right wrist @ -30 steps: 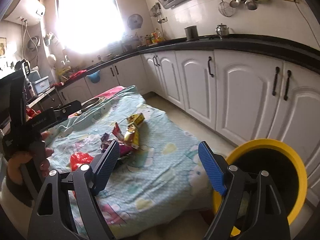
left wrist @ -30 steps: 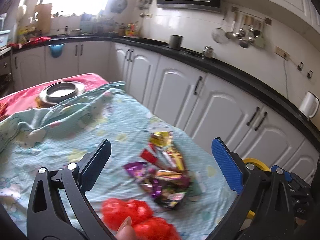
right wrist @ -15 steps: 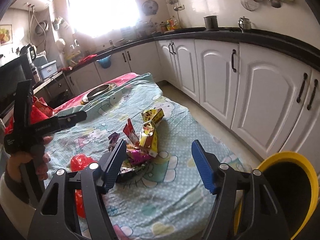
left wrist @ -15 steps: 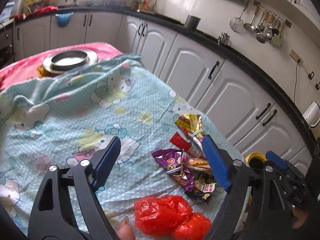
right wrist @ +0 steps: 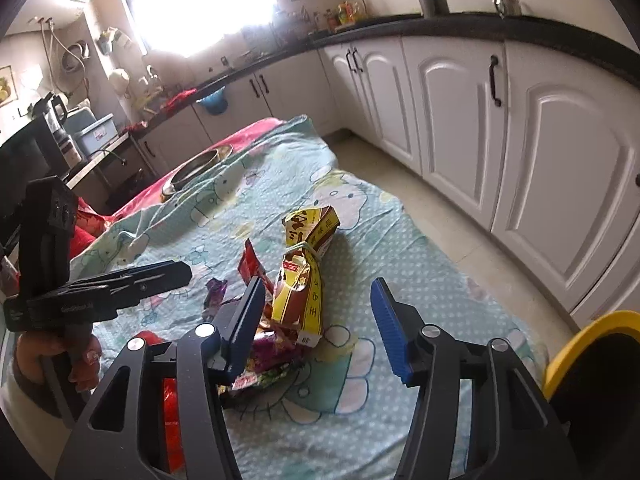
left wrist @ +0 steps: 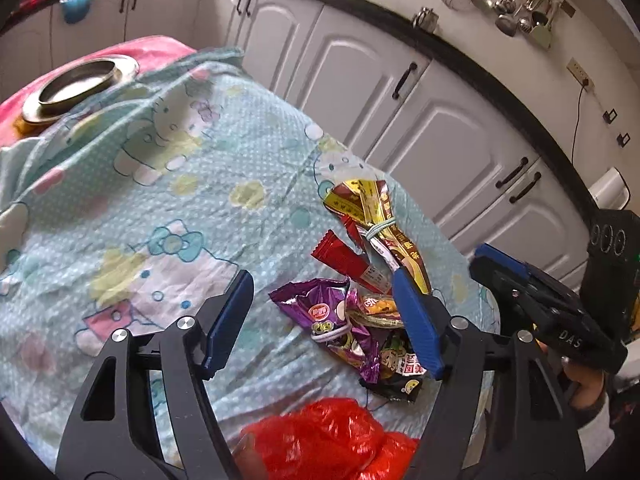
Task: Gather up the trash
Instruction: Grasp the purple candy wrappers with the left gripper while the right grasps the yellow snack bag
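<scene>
Here crumpled, shiny snack wrappers point(left wrist: 360, 304) lie heaped between the closing, empty left gripper point(left wrist: 324, 320) and right gripper point(right wrist: 320, 320)

"DAS" stands in pale letters on the right gripper point(left wrist: 568, 334); "39" is printed on the yellow snack wrapper's point(right wrist: 310, 304) lower corner; the wrappers' Chinese print is too small to read

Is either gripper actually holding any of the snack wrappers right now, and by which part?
Nothing is held. Both the left gripper and right gripper are closing above the wrapper pile, pads not touching it.
</scene>
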Demonstrator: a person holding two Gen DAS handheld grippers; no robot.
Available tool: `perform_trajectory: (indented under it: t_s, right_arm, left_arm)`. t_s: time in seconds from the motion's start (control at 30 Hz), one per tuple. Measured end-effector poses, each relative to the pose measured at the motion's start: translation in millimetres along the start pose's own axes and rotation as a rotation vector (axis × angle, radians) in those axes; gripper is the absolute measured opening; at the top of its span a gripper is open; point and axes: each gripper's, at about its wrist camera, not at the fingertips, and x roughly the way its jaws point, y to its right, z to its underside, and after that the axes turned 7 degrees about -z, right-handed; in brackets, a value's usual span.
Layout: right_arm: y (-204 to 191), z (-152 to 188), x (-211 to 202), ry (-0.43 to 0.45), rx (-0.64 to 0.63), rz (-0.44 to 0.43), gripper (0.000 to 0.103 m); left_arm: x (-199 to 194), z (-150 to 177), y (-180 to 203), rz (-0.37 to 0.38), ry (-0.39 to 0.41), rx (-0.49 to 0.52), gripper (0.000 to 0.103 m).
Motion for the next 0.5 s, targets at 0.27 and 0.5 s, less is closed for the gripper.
perform_trajectory:
  t_s: [0.27, 0.5]
  right_arm:
    - [9.8, -14.4, 35.1, -0.064, 0.033, -0.044, 0.048]
    - [6.7, -18.8, 68.9, -0.142, 0.023, -0.066, 0.043]
  left_arm:
    - [27.3, -3.6, -3.4, -0.024, -0.095, 0.011, 0.063]
    - [40.6, -3.2, -5.4, -0.041, -0.126, 0.022, 0.040]
